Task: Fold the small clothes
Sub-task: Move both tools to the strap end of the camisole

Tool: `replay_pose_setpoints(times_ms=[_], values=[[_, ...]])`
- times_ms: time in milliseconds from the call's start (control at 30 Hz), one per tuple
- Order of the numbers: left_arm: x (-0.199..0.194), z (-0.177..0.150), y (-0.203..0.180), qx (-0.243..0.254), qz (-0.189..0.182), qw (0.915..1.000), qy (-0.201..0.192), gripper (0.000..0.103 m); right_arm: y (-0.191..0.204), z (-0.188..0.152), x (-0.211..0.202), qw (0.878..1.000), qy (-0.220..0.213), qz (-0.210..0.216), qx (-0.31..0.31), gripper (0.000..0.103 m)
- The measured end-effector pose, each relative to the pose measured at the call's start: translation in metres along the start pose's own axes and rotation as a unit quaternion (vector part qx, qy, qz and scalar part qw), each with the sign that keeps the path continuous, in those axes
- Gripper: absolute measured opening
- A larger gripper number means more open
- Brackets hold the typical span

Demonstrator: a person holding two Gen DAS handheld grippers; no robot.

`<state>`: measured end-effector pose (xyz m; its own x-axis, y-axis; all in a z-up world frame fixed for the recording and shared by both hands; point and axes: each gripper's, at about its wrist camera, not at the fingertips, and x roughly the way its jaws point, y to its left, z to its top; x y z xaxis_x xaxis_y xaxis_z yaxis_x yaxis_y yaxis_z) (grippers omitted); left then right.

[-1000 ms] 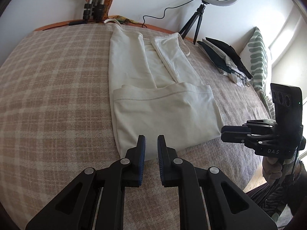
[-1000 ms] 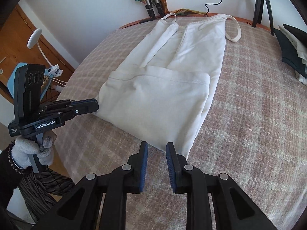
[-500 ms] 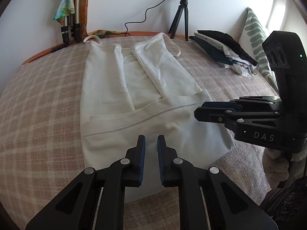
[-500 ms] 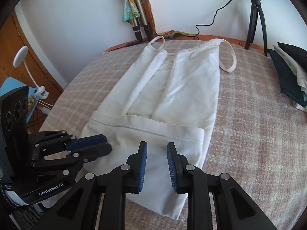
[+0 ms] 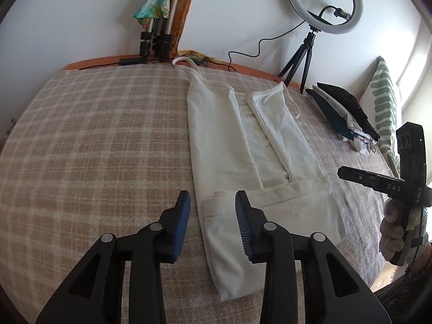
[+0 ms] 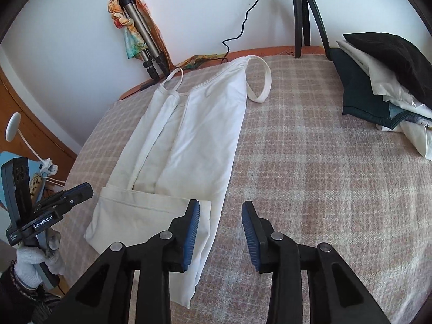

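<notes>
A cream-white strappy top [image 5: 243,140] lies flat on the checked blanket [image 5: 102,145], sides folded inward and bottom hem folded up over the body. It also shows in the right wrist view [image 6: 194,140]. My left gripper [image 5: 212,210] is open and empty, hovering over the left corner of the folded hem. My right gripper [image 6: 220,222] is open and empty, above the hem's right corner. Each gripper appears in the other's view: the right one [image 5: 378,181], the left one [image 6: 62,202].
A pile of folded dark and white clothes [image 6: 383,86] lies at the bed's right side, beside a green-patterned pillow [image 5: 383,102]. A ring light on a tripod [image 5: 324,8] and a folded tripod with a scarf [image 5: 156,27] stand by the wall.
Both grippers went from nearly shut to open and empty. They moved apart, the left toward the hem's left corner and the right toward its right corner.
</notes>
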<state>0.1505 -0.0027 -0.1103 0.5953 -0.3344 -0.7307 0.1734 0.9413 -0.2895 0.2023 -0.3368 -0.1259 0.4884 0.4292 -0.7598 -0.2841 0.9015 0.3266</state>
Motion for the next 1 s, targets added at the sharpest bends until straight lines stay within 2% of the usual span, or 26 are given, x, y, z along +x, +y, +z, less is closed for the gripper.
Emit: replay_pose_setpoints(times_ms=[67, 167, 333, 467, 567, 667, 800, 900, 933, 967, 1000], values=[[0.001, 0.014, 0.003, -0.008, -0.013, 0.9998, -0.008, 0.042, -0.007, 0.014, -0.002, 1.0, -0.014, 0.014, 0.013, 0.042], [0.012, 0.035, 0.009, -0.015, -0.016, 0.9997, -0.008, 0.042, -0.018, 0.035, 0.006, 0.999, -0.021, 0.02, 0.023, 0.042], [0.049, 0.066, 0.029, -0.054, -0.042, 0.9976, 0.015, 0.042, -0.028, 0.068, 0.031, 0.999, -0.013, 0.025, 0.021, 0.042], [0.079, 0.087, 0.039, -0.071, -0.048, 0.996, 0.027, 0.043, -0.032, 0.092, 0.053, 1.0, -0.009, 0.019, 0.003, 0.042], [0.101, 0.098, 0.046, -0.092, -0.061, 0.9933, 0.034, 0.044, -0.037, 0.108, 0.07, 1.0, -0.008, 0.025, 0.006, 0.042], [0.12, 0.106, 0.057, -0.125, -0.09, 0.9872, 0.043, 0.044, -0.041, 0.118, 0.084, 0.999, -0.009, 0.044, 0.017, 0.042], [0.128, 0.114, 0.058, -0.132, -0.107, 0.985, 0.029, 0.043, -0.043, 0.124, 0.101, 0.999, -0.006, 0.043, 0.015, 0.038], [0.131, 0.117, 0.055, -0.121, -0.112, 0.9861, 0.023, 0.033, -0.043, 0.125, 0.111, 0.998, 0.003, 0.054, 0.014, 0.03], [0.134, 0.119, 0.054, -0.116, -0.104, 0.9875, 0.023, 0.015, -0.042, 0.125, 0.112, 0.999, 0.002, 0.053, 0.01, 0.025], [0.135, 0.118, 0.053, -0.116, -0.095, 0.9885, 0.02, 0.01, -0.042, 0.125, 0.113, 0.999, 0.002, 0.053, 0.009, 0.015], [0.137, 0.118, 0.055, -0.119, -0.095, 0.9881, 0.02, 0.01, -0.043, 0.126, 0.114, 0.998, 0.006, 0.059, 0.01, 0.009]])
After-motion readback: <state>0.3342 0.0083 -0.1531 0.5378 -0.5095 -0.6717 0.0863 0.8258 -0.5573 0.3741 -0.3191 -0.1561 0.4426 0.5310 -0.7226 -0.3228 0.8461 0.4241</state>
